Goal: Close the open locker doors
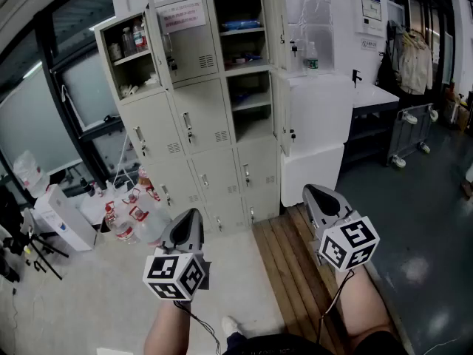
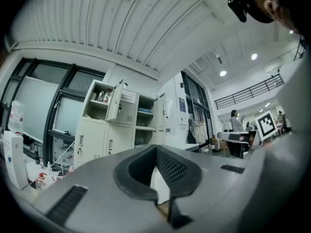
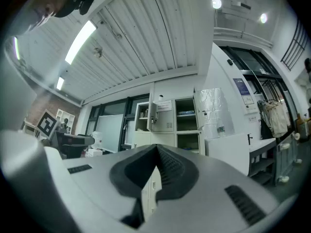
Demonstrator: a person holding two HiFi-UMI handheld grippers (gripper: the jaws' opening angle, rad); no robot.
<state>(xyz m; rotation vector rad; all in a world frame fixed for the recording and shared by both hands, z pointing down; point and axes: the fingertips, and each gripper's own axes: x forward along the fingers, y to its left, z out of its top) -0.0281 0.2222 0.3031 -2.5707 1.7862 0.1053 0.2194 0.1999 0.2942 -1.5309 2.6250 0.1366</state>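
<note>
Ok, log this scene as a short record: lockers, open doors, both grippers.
locker cabinet: beige, three columns
open doors: three; top-left compartment, right column's top compartment and second compartment
left gripper: shut, empty, short of the cabinet
right gripper: shut, empty, short of the cabinet
clutter: bottles by the cabinet's lower left

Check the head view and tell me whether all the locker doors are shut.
No, the top-left compartment, the top-right compartment and the compartment below it stand open, with their shelves showing.
</note>
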